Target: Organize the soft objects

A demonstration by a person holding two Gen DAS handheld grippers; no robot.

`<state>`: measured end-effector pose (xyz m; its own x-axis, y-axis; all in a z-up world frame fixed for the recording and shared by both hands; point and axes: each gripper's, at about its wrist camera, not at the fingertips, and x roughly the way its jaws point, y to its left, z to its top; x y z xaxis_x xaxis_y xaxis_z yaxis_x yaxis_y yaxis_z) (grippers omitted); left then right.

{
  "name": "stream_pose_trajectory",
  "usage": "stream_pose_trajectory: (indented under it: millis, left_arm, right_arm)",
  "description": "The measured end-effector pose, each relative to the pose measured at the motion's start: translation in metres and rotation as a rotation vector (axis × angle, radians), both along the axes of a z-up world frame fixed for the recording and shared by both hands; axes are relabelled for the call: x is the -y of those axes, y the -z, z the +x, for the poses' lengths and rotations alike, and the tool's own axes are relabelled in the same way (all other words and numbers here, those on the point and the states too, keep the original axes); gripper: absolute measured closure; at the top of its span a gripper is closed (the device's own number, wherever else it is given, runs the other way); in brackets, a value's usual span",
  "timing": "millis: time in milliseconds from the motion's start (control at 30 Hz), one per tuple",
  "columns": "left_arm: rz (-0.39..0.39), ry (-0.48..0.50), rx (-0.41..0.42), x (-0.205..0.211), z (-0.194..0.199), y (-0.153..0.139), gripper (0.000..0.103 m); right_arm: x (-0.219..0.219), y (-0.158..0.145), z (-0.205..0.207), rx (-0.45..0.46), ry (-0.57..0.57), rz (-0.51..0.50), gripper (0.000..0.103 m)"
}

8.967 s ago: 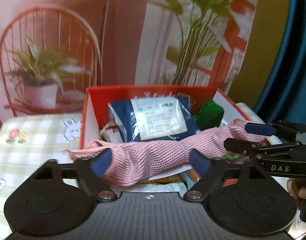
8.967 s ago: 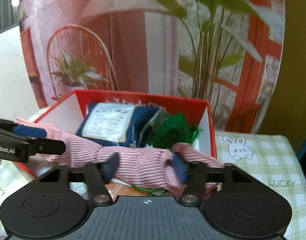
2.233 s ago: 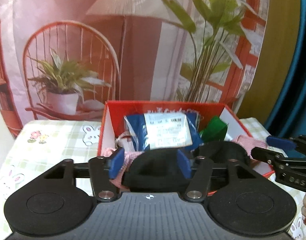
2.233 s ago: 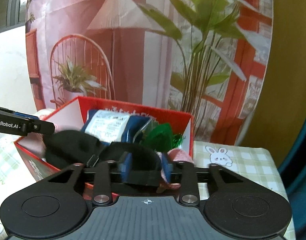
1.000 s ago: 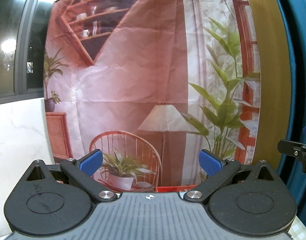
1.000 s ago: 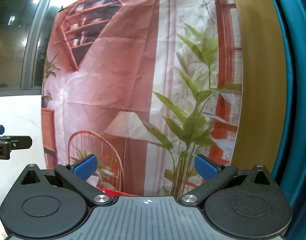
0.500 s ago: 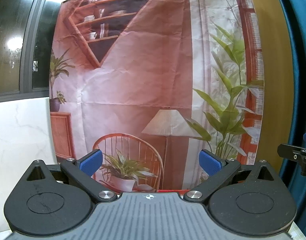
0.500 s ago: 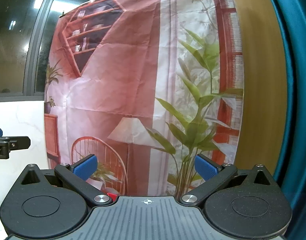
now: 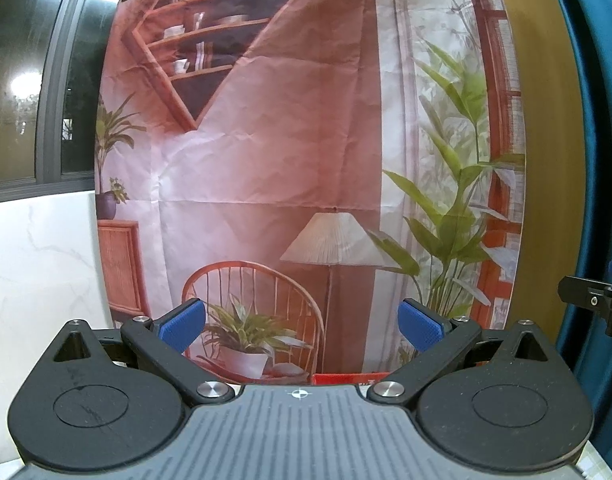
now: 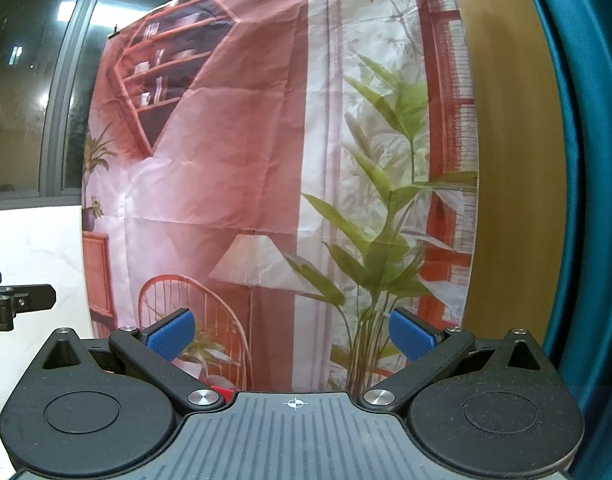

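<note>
Soft objects are nowhere to be seen from where both cameras point. The left gripper (image 9: pixel 301 323) stands with its blue pads spread wide and nothing between them; the right gripper (image 10: pixel 290 333) likewise, wide and empty. Just below each, only a red sliver of the box (image 9: pixel 348 378) peeks over the gripper body (its contents are hidden). Beyond hangs a printed backdrop (image 9: pixel 266 160) of a chair, lamp and plants. Anything soft, I'd judge, will be light and floppy: best pinched mid-body, at a bunched fold.
</note>
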<state>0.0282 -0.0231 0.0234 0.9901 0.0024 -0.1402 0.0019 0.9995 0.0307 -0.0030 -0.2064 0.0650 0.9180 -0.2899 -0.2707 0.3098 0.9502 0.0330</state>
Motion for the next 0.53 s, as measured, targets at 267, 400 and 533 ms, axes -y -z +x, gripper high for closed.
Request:
stream_pose_trajectory:
  millis: [267,400,533]
  left_arm:
    - [0.009,0.0,0.002,0.0007,0.0002,0.0007,0.0]
    - [0.011,0.006,0.004,-0.0002,0.0007,0.0011,0.0]
    - [0.008,0.001,-0.004,0.0001,0.0017,0.0014,0.0]
  right_arm:
    - [0.0015,0.0004,0.0007,-0.006,0.005,0.003,0.0]
    - [0.0032,0.0019,0.0006,-0.009,0.008,0.007,0.0]
    - [0.0044,0.0013,0.0023,-0.012,0.012,0.005,0.0]
